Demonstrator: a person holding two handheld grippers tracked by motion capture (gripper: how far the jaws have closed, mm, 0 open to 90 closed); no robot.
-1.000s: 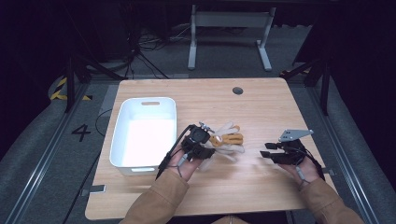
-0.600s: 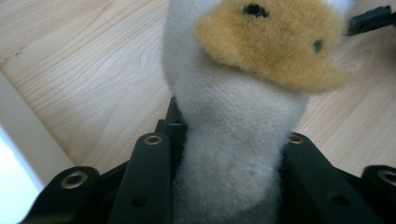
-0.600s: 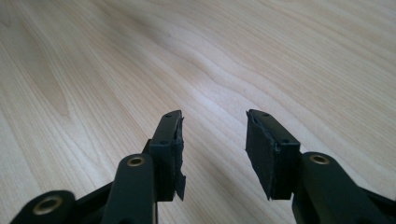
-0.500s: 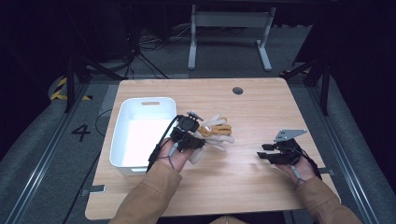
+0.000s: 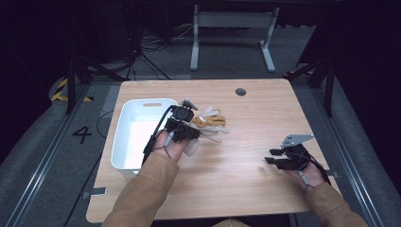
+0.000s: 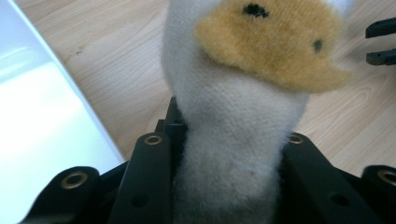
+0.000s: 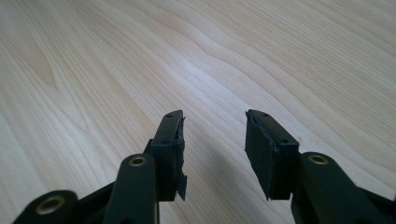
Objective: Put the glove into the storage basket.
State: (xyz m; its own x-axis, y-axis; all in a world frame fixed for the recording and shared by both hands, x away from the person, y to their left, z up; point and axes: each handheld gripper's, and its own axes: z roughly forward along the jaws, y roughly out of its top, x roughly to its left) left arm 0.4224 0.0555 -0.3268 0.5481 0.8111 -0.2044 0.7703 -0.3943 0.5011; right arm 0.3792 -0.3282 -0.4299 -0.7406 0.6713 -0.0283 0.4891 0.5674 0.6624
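A white plush toy (image 5: 211, 125) with an orange beak and limp limbs hangs just right of the white bin (image 5: 124, 156), held above the table. My left gripper (image 5: 185, 128) is shut on its soft white body (image 6: 233, 140), and the orange beak (image 6: 271, 44) fills the space above the jaws. My right gripper (image 5: 273, 156) hovers low over bare wood near the table's right front. It is open, its pads (image 7: 172, 140) stand apart with nothing between them, and its jaws have just closed a little. The right gripper's jaw tips (image 6: 380, 43) also appear far off in the left gripper view.
The wooden table (image 5: 246, 189) has a round cable hole (image 5: 240, 91) at the back. The bin stands at the left. A person's tan sleeves (image 5: 142, 194) come in from the front edge. A desk frame (image 5: 231, 33) stands on the dark floor behind.
My left hand has lifted the plush toy and carried it away from the person and left, toward the bin. The right hand has stayed where it was.
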